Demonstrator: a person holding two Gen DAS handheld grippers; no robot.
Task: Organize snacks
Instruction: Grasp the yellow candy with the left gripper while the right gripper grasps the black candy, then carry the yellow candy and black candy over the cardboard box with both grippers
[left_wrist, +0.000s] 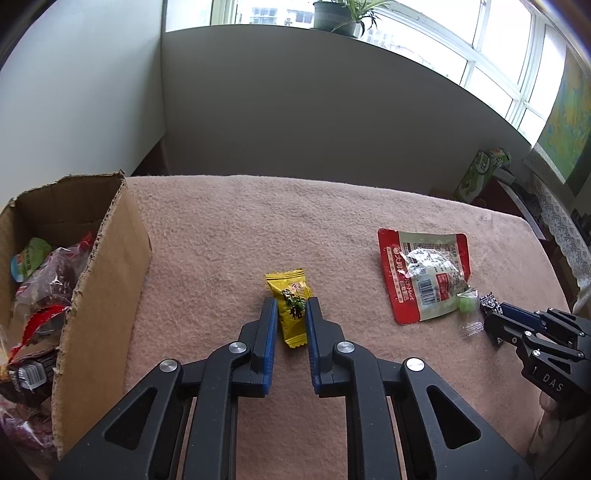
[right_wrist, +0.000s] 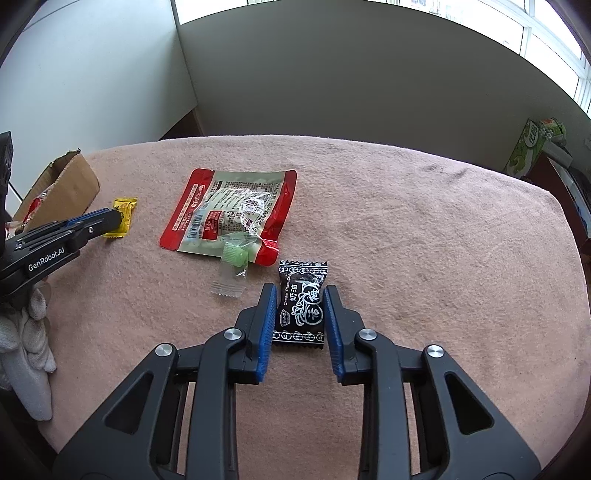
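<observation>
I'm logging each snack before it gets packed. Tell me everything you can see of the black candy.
The black candy is a small pillow-shaped piece in a glossy black wrapper with white Chinese characters, the words "Cream Plum" and zigzag-cut ends. It lies flat on the pink cloth, sealed, just right of the green candy. The right tool straddles it, a blue pad at each long side; whether they are squeezing it cannot be told.
</observation>
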